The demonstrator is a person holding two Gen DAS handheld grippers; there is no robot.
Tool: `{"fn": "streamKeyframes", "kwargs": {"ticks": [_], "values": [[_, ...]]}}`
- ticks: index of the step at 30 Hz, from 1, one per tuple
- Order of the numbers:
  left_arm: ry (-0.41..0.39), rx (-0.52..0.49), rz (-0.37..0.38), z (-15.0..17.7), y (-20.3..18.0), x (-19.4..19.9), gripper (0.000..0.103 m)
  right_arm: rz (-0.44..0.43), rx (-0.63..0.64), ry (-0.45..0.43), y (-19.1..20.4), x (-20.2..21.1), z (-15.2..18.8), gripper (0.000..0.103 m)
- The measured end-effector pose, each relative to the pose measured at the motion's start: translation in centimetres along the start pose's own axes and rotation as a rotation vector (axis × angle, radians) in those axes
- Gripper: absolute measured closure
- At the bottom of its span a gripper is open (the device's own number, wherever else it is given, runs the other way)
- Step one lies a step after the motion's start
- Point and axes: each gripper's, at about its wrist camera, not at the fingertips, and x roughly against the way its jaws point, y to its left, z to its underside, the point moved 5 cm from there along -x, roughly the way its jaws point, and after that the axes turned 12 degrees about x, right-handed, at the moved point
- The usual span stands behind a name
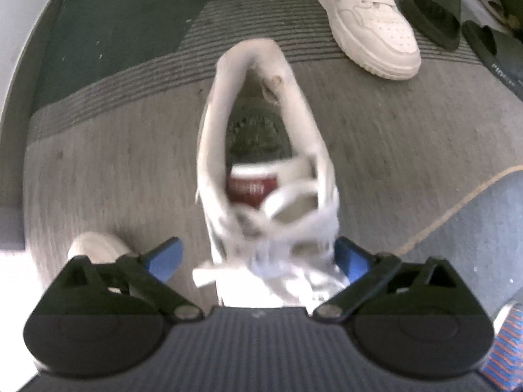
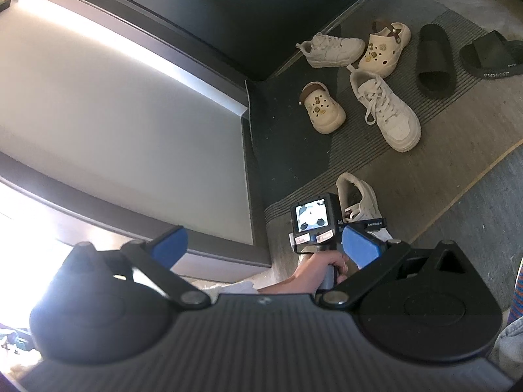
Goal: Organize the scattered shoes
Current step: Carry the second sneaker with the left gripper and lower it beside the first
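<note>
Left wrist view: the left tongs (image 1: 258, 258) are spread wide, with a white sneaker (image 1: 264, 170) lying between the blue pads, toe end toward the camera and heel away. The right pad (image 1: 351, 261) appears to touch the shoe's side; the left pad stands apart from it, so nothing is pinched yet. The picture is blurred, so contact cannot be confirmed. The sneaker rests on a grey mat (image 1: 98, 163). A second white sneaker (image 1: 369, 23) and two black slides (image 1: 431, 16) lie beyond. Right wrist view: the right tongs (image 2: 261, 248) are spread and hold nothing, raised well above the floor. Below them the left hand (image 2: 322, 268) grips its tool over the sneaker (image 2: 358, 199). Further off lie two cream clogs (image 2: 322, 107), two more white sneakers (image 2: 385, 111) and the slides (image 2: 436, 62), pointing in different directions, pairs not side by side. Assessment: the task looks barely begun; every visible shoe remains to be paired and lined up.
</note>
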Motion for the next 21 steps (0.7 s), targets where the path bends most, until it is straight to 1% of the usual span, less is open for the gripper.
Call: {"fn": "streamKeyframes", "kwargs": {"ticks": [1,3,4,6,8,10,12,14,15,16,19,21], "values": [[0.000,0.001,0.005,-0.2,-0.1,-0.2,0.003,0.003,-0.003,0.001,0.0,-0.1,0.0,0.000],[-0.004,0.001,0.017,-0.5,-0.4,-0.6,0.012,0.008,-0.008,0.003,-0.1,-0.2,0.1,0.000],[-0.011,-0.008,0.014,-0.5,-0.6,-0.6,0.013,0.006,-0.006,0.007,0.0,-0.2,0.2,0.000],[-0.017,-0.012,0.004,-0.3,-0.8,-0.4,0.020,-0.005,0.003,0.017,0.5,-0.4,0.3,0.000],[-0.022,-0.029,-0.009,0.0,-1.1,0.1,0.024,-0.012,0.013,0.007,0.9,-0.2,0.2,0.000],[-0.003,-0.038,-0.008,0.4,-1.1,0.7,0.028,-0.015,0.019,-0.012,1.1,0.1,0.0,0.000],[0.012,-0.048,-0.008,0.9,-1.0,1.3,0.037,-0.017,0.018,-0.032,1.2,0.4,-0.2,0.000],[0.035,-0.070,0.001,1.9,-1.1,2.3,0.043,-0.018,0.016,-0.047,1.2,0.7,-0.4,0.000],[0.043,-0.081,0.004,2.3,-1.0,2.7,0.050,-0.021,0.016,-0.051,1.3,0.7,-0.5,0.000],[0.053,-0.088,0.014,2.8,-1.0,3.3,0.052,-0.023,0.017,-0.053,1.4,0.8,-0.5,0.000],[0.073,-0.108,0.028,3.3,-1.0,4.0,0.053,-0.032,0.026,-0.050,1.7,0.7,-0.4,0.000],[0.053,-0.131,0.034,3.4,-1.1,3.9,0.049,-0.030,0.034,-0.046,1.9,0.5,-0.3,0.000]]}}
